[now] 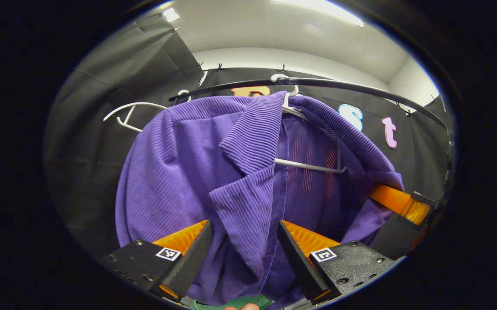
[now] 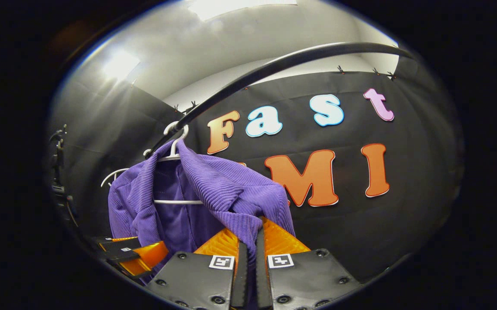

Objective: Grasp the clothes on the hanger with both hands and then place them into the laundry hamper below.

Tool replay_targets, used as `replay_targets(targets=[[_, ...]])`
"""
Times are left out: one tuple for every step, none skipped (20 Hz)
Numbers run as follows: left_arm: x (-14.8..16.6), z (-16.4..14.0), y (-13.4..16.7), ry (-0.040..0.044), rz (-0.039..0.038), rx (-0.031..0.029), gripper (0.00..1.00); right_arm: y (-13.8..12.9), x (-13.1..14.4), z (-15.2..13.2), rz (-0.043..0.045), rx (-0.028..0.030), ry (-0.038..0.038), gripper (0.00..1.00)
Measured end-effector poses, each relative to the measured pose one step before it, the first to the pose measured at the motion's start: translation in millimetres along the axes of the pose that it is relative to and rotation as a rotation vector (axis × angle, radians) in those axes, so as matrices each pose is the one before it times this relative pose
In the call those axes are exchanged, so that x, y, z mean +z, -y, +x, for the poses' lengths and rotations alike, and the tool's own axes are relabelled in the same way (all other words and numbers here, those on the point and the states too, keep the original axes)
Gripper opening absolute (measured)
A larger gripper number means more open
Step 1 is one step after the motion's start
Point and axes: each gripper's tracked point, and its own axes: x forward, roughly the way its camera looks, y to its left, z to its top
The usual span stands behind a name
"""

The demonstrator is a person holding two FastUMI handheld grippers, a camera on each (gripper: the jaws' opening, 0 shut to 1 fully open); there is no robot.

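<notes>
Left gripper [image 1: 244, 254] nearest, wide, straddling front placket of purple shirt [image 1: 197, 172]; right gripper [image 2: 248, 258] pinched on far sleeve edge. Shirt on white hanger [image 1: 309, 165] on rail [image 1: 317, 82], readied for two-handed lift-off.

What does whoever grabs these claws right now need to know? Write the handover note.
Left claw: open, fingers on either side of the purple jacket's front edge, not yet pinched.
Right claw: shut on the jacket's other side, a fold of fabric pinched between both fingers.
The jacket hangs on a white hanger on the black rail; an empty white hanger sits beside it.
Done: right grasp.
Left: close the left claw on the front edge, lift the jacket off the hanger, lower it into the hamper below.
</notes>
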Motion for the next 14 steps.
replay_targets(targets=[[-0.28,6.89,-4.51,0.01384,0.02052,0.03029,0.99,-1.86,2.16,-0.61,-0.00631,0.00174,0.00391,0.15],[-1.64,5.58,-6.45,0.01612,0.02603,0.03224,0.99,-0.02,0.28,-0.89,-0.00046,0.00282,-0.00041,0.15],[-0.8,3.1,-9.56,0.01768,0.03937,0.04352,0.99,-1.31,-1.55,-4.14,0.00637,0.00502,-0.00301,0.15],[0.59,0.52,-17.34,0.01145,0.05998,0.06811,0.95,-1.41,-2.13,-0.87,0.00591,0.0076,-0.00403,0.15],[-1.74,-0.23,-15.55,0.00717,0.06254,0.04895,0.91,-0.39,-0.36,1.04,0.00019,0.00562,-0.00192,0.11],[0.37,2.86,-9.51,0.00952,0.04455,0.0154,0.7,0.09,-0.79,0.69,-0.00465,0.00508,0.00075,0.15],[3.23,-0.48,-2.56,0.01566,0.02118,-0.0126,0.5,-0.49,-1.54,2.45,-0.00907,-0.00047,0.00342,0.15],[5.65,-4.45,5.7,0.01027,0.00331,-0.05085,0.29,1.25,-1.92,1.97,-0.01394,-0.00638,0.00176,0.15],[4.9,-4.05,-0.22,0.00101,0.00912,-0.03074,0.09,0.84,-0.92,0.34,-0.01462,-0.01164,0.00226,0.15],[7.81,-7.37,-12.09,0.00714,0.01641,0.00794,0.08,0.85,0.12,0.3,-0.0097,-0.00984,0.00305,0.13],[13.28,-6.71,-13.57,0.02168,0.00966,0.02444,0.06,-0.36,1.51,1.31,-0.00601,-0.00855,0.00502,0.1],[15.92,-6.46,-16.53,0.02448,0.00047,0.03598,0.09,1.64,1.28,1.91,-0.00365,-0.00989,0.00787,0.15],[17.57,-0.81,-18.91,0.02863,0.00075,0.04219,0.09,2.97,1.46,3.4,-0.0037,-0.00843,0.00741,0.15],[16.4,3.61,-23.41,0.02747,0.00999,0.0484,0.09,2.16,1.25,2.24,-0.00229,-0.00517,0.00412,0.15]])
